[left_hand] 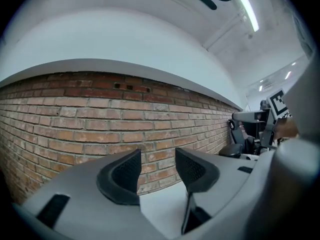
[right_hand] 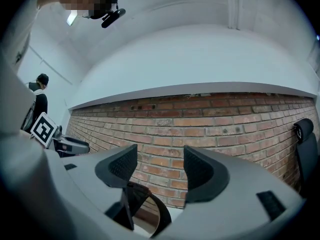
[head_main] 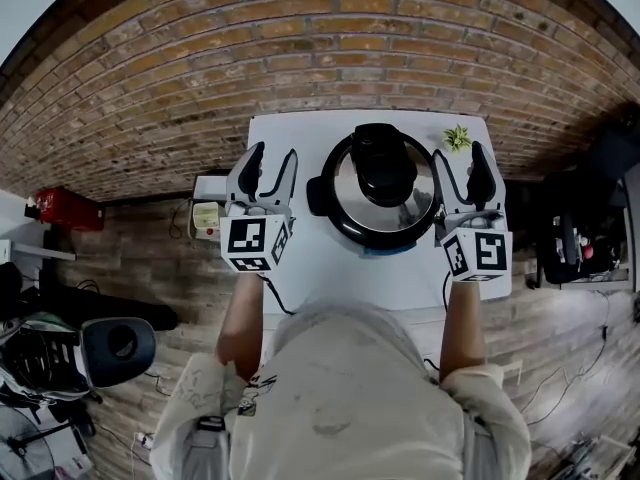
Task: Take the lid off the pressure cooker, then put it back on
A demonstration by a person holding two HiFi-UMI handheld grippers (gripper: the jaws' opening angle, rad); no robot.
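The pressure cooker (head_main: 380,193) stands on the white table (head_main: 300,138), its steel lid on and the black lid handle (head_main: 383,163) on top. My left gripper (head_main: 270,163) hovers just left of the cooker, open and holding nothing. My right gripper (head_main: 461,165) hovers just right of it, also open and holding nothing. In the left gripper view the left gripper (left_hand: 156,171) faces the brick wall over bare tabletop. In the right gripper view the right gripper (right_hand: 160,169) frames the wall, with the cooker's dark rim (right_hand: 155,214) low between its fingers.
A small green plant-like thing (head_main: 457,138) sits at the table's far right corner. A brick wall (head_main: 300,28) runs behind the table. A white box (head_main: 207,218) and a red object (head_main: 65,208) lie to the left; a black chair (right_hand: 305,134) stands at the right.
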